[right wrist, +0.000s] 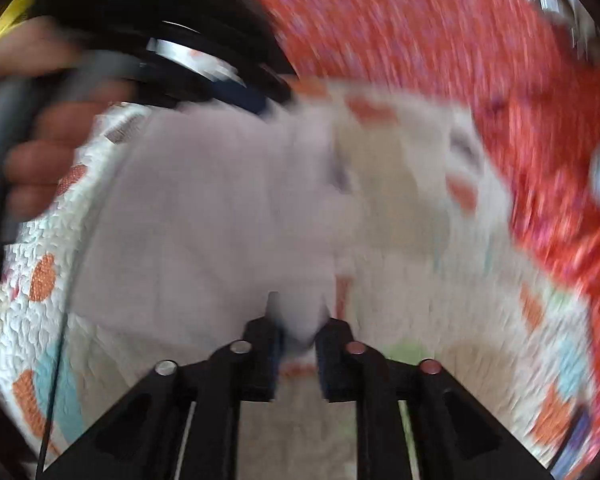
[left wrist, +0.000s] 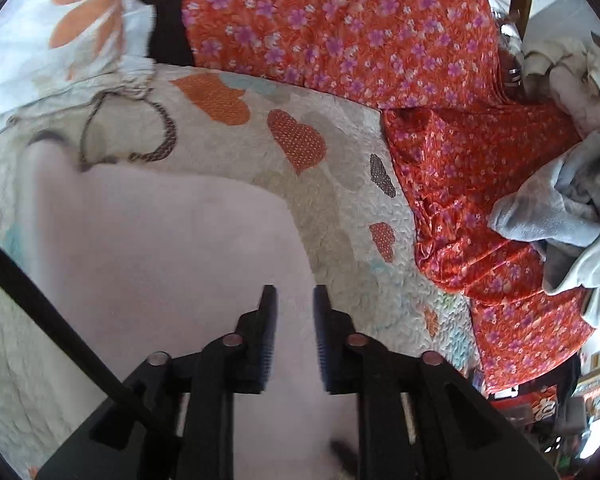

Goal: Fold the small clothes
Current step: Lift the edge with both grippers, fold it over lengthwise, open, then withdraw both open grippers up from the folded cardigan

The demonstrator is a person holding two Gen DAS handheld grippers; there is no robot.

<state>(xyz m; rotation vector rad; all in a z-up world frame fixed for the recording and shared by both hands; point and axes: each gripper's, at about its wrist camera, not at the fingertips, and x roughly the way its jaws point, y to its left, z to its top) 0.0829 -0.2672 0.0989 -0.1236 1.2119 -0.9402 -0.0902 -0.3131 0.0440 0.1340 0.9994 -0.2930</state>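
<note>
A pale pink garment [left wrist: 160, 248] lies spread on a quilted bedcover [left wrist: 340, 184] with heart patches. My left gripper [left wrist: 295, 308] hovers over its right part with the jaws a little apart and nothing pinched between them. In the blurred right wrist view the same pink garment [right wrist: 204, 208] stretches up and left from my right gripper [right wrist: 296, 320], whose jaws hold a bunched corner of it. The person's hand [right wrist: 40, 152] on the other gripper's handle shows at the upper left, beyond the garment.
A red flowered fabric [left wrist: 360, 28] covers the far and right side of the bed [right wrist: 420, 40]. Crumpled grey and white clothes [left wrist: 572, 200] are piled at the right. A white pillow with orange petals [left wrist: 60, 32] lies at the upper left. A black cable [left wrist: 40, 300] crosses the lower left.
</note>
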